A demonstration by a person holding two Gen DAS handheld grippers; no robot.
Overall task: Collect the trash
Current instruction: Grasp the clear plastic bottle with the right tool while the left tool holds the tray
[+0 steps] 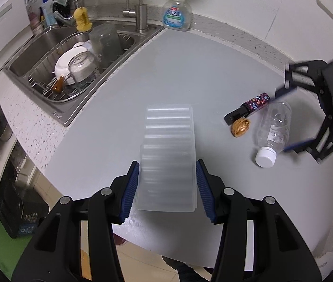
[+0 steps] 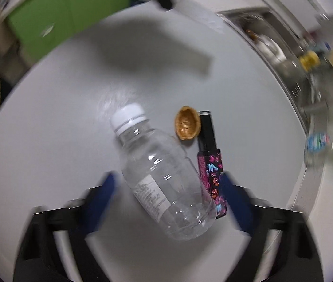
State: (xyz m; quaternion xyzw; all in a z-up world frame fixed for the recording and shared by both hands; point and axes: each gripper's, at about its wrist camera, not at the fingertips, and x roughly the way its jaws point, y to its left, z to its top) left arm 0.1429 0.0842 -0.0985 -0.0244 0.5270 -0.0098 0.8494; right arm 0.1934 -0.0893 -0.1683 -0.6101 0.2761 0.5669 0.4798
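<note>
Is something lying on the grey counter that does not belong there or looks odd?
Yes. A clear plastic bottle with a white cap lies on its side, apparently empty. Close beside it are a brown half walnut shell and a black tube with a colourful patterned sleeve, which touches the bottle.

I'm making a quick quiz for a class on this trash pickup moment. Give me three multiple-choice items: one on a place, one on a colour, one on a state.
1. Where does the walnut shell lie?
A. in the sink
B. beside the bottle's neck
C. in the tray

2. What colour is the bottle cap?
A. white
B. red
C. green

3. How is the clear plastic tray held?
A. lying free
B. between the left gripper pads
C. by the right gripper

Answers: 1 B, it sits between cap end and lipstick tube; 2 A, plainly white; 3 B, both blue pads press its sides.
</note>
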